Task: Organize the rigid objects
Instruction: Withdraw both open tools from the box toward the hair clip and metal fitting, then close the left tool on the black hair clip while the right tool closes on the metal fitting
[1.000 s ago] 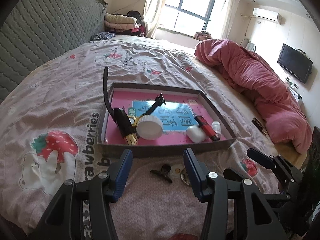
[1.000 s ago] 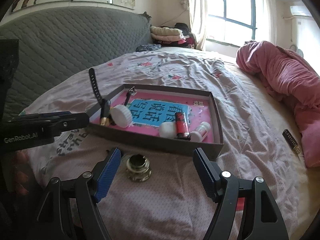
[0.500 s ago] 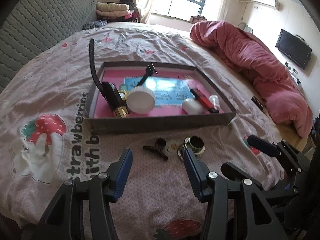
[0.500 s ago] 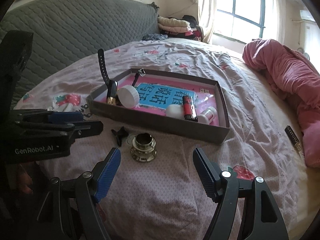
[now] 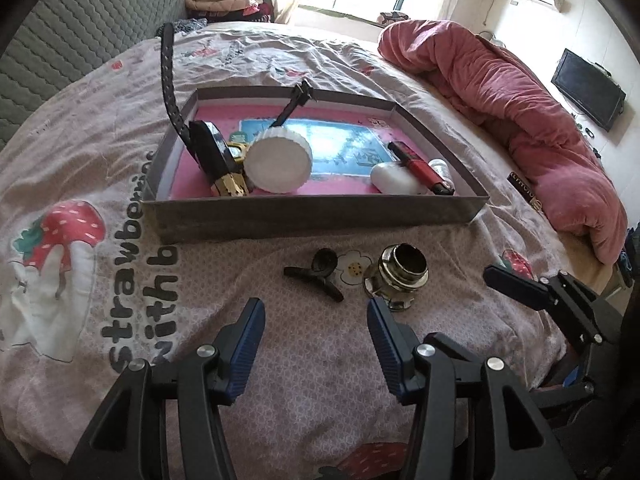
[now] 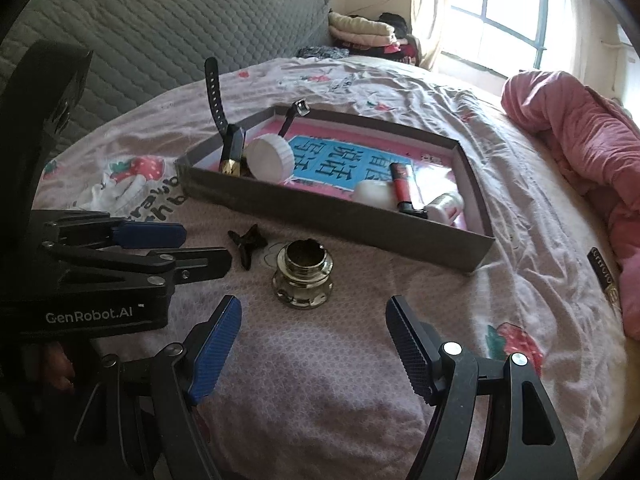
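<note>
Bedsheet (image 5: 304, 364), strawberry print, is the working surface.

Far left in the tray (image 5: 312, 220): black watch (image 5: 208, 152), strap standing up over the left wall, case leaning on a gold piece at the front left corner. Just beside it a white ribbed lid (image 5: 279, 164), tipped on edge and resting against the watch. Further right, a white oval case (image 5: 394, 178), then a red-and-black lighter (image 5: 420, 168) lying diagonally across it, then a small white bottle (image 6: 446, 206) on its side near the right wall.

On the sheet in front of the tray, outside it: a small black clip (image 5: 318, 274), and just to its right a squat metal-and-glass jar (image 5: 398, 276), upright, mouth open to the top. The two sit near each other, not touching as far as I can tell.

My left gripper (image 5: 316, 334) hangs low over the sheet, jaws spread wide, nothing between them. The clip lies just ahead of the gap; the jar sits just ahead of the right finger.

My right gripper (image 6: 314, 342) is likewise wide apart and holding nothing, the jar ahead and slightly left of centre.

Far right: a pink quilt (image 5: 520, 96) heaped along the bed edge; a small dark packet (image 6: 604, 276) lies on the sheet just beside it.
</note>
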`<action>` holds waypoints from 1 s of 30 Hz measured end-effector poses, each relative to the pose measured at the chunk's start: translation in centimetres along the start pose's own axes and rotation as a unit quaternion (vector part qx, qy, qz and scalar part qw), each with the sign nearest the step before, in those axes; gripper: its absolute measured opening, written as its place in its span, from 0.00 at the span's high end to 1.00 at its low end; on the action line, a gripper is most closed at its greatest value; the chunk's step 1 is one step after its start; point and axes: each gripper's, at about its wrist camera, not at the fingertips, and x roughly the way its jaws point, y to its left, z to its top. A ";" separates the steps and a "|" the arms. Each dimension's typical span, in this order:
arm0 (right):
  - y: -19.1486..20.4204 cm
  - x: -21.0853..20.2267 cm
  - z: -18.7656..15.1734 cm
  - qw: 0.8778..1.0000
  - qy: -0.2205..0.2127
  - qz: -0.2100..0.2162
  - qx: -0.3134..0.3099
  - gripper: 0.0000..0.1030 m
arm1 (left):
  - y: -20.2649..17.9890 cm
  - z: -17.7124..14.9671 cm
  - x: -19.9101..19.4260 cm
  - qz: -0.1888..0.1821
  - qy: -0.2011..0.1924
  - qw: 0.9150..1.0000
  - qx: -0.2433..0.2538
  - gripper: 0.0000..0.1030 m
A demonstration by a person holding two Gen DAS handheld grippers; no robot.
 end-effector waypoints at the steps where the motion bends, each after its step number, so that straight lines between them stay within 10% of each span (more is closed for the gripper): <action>1: 0.0 0.2 0.0 1.000 0.001 0.000 0.001 0.27 | 0.1 0.0 0.3 -0.003 0.004 1.000 -0.001 0.49; 30: -0.9 5.2 1.3 0.999 0.021 -0.014 0.027 0.27 | 1.1 1.8 4.4 -0.002 0.001 1.000 0.004 0.49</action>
